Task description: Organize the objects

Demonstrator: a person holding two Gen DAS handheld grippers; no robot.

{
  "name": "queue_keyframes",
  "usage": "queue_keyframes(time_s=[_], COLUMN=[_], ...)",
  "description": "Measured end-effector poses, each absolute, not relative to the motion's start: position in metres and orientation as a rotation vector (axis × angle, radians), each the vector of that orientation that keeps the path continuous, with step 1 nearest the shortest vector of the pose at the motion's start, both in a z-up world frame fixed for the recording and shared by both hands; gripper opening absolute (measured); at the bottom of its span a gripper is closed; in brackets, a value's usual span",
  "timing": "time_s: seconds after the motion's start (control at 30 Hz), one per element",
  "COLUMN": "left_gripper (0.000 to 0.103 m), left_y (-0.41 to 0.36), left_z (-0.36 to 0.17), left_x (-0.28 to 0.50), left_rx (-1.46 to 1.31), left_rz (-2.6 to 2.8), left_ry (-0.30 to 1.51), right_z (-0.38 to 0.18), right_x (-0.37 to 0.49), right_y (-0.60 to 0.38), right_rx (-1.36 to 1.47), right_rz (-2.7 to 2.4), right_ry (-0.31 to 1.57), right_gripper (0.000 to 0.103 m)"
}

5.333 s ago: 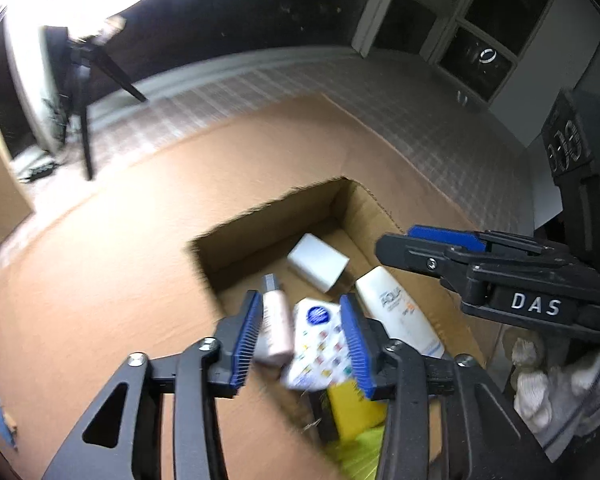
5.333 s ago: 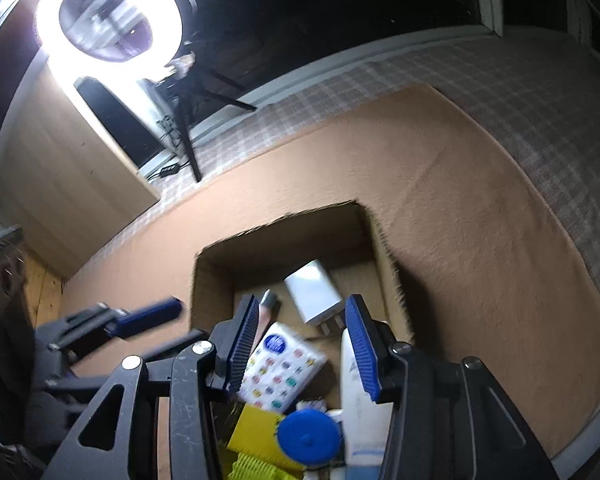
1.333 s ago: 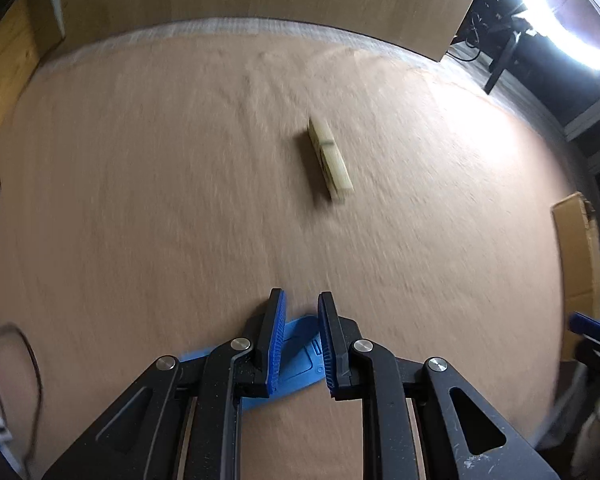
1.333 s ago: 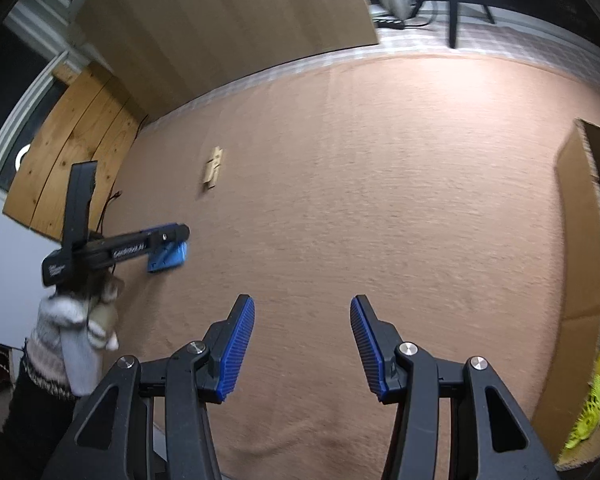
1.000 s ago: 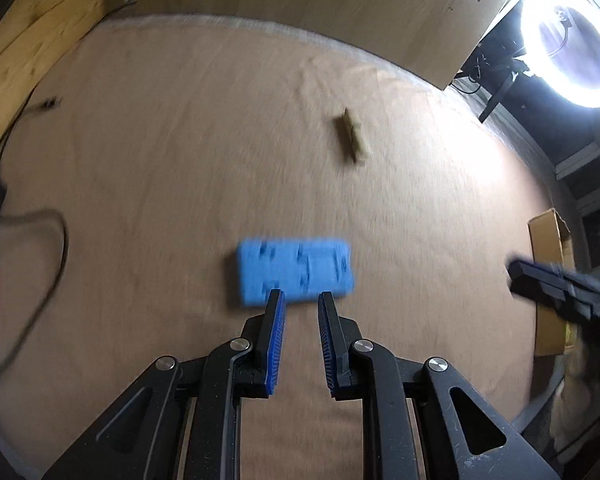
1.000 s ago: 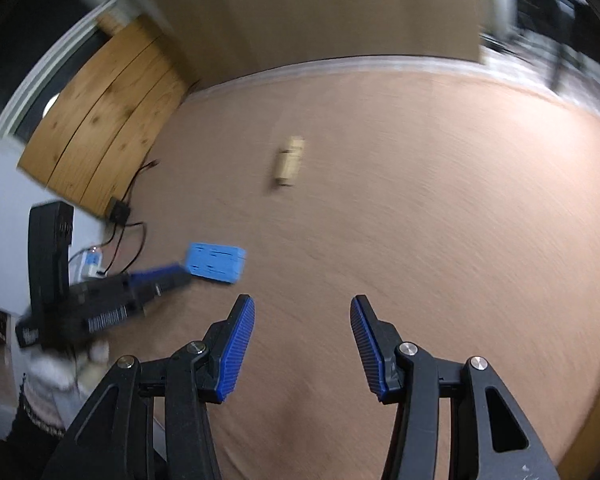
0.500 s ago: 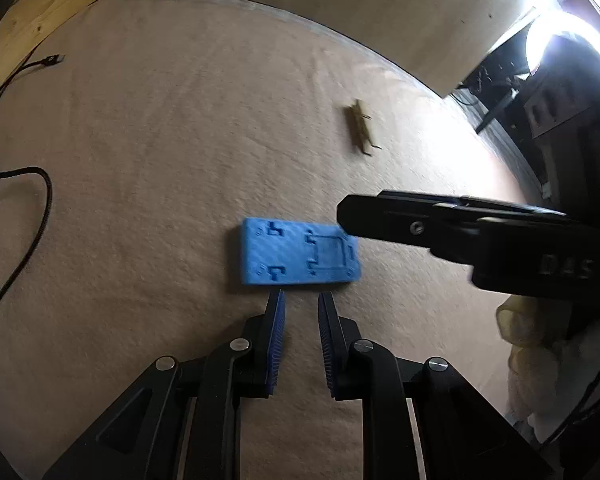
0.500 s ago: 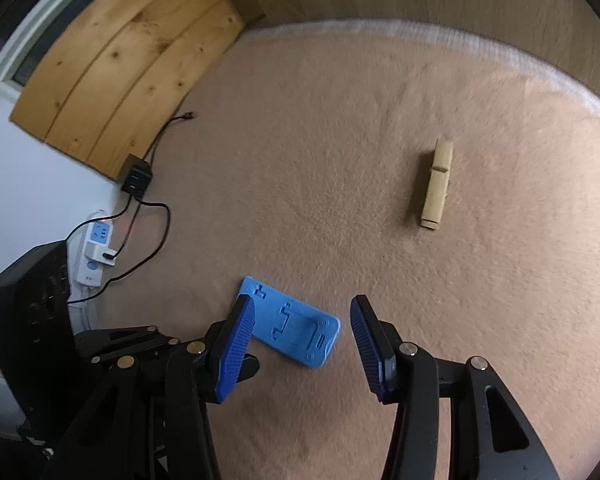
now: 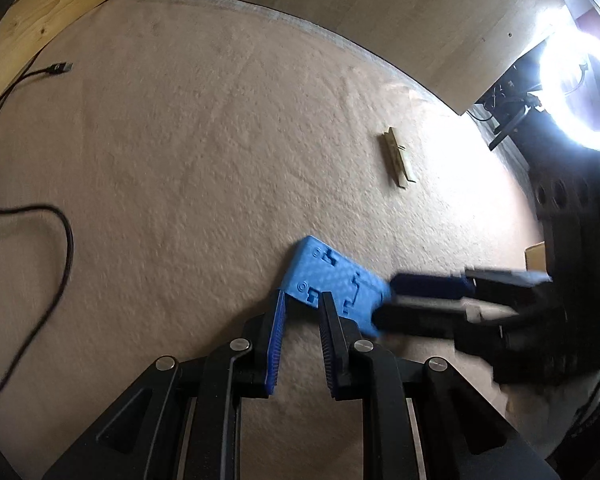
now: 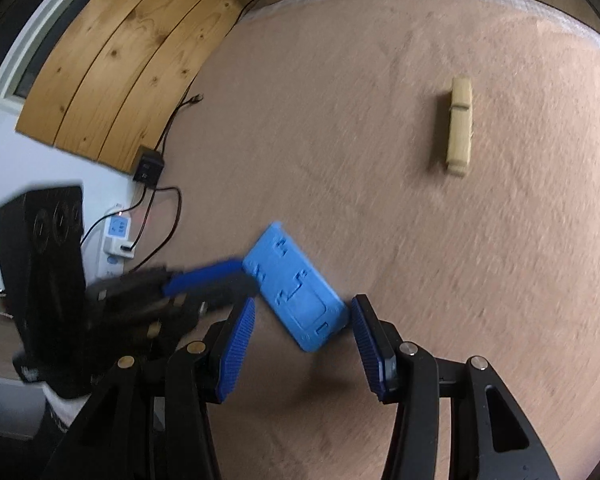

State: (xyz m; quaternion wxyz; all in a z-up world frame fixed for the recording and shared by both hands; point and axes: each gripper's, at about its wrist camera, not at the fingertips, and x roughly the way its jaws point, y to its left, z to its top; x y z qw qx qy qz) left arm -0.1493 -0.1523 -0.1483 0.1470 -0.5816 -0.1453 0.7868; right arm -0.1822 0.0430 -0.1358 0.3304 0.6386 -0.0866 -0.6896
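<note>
A flat blue plastic plate with cut-out shapes (image 9: 332, 280) lies on the tan carpet; it also shows in the right wrist view (image 10: 296, 292). My right gripper (image 10: 302, 320) is open, its jaws on either side of the plate's near end. My left gripper (image 9: 302, 312) has its jaws close together with a narrow gap, empty, its tips at the plate's other end. A wooden clothespin (image 9: 396, 160) lies further off on the carpet; it also shows in the right wrist view (image 10: 458, 132).
A black cable (image 9: 40, 216) runs over the carpet at the left. A power strip (image 10: 118, 236) and a small black box (image 10: 148, 164) lie by the wall. Wooden boards (image 10: 132, 52) lean at the carpet's edge. A ring light (image 9: 580, 92) glares at the right.
Both grippers have swung away from the cardboard box to the blue plate. In the last half second the right gripper closed in around the plate, which now lies turned at an angle.
</note>
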Motion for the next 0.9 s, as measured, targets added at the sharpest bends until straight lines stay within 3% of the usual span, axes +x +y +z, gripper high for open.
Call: queue_keyframes(time_s=[0.3, 0.5, 0.57, 0.63, 0.9], left_gripper=[0.019, 0.036, 0.046, 0.050, 0.048], left_y=[-0.147, -0.138, -0.130, -0.122, -0.114], left_z=[-0.154, -0.156, -0.156, -0.156, -0.160], left_x=[-0.178, -0.155, -0.148, -0.145, -0.149], left_rx=[-1.636, -1.614, -1.612, -1.608, -1.609], left_rz=[2.287, 2.268, 2.266, 2.280, 2.277], left_ry=[-0.416, -0.426, -0.411, -0.401, -0.404], right_z=[-0.122, -0.115, -0.117, -0.118, -0.119], right_x=[-0.163, -0.190, -0.196, -0.201, -0.204], right_y=[0.036, 0.051, 0.048, 0.038, 0.023], right_rx=[1.646, 1.660, 1.660, 1.661, 1.668], right_rz=[-1.801, -1.892, -1.891, -1.883, -1.896], right_ry=[-0.187, -0.279, -0.261, -0.226, -0.097], right_gripper=[0.046, 0.046, 0.046, 0.046, 0.045])
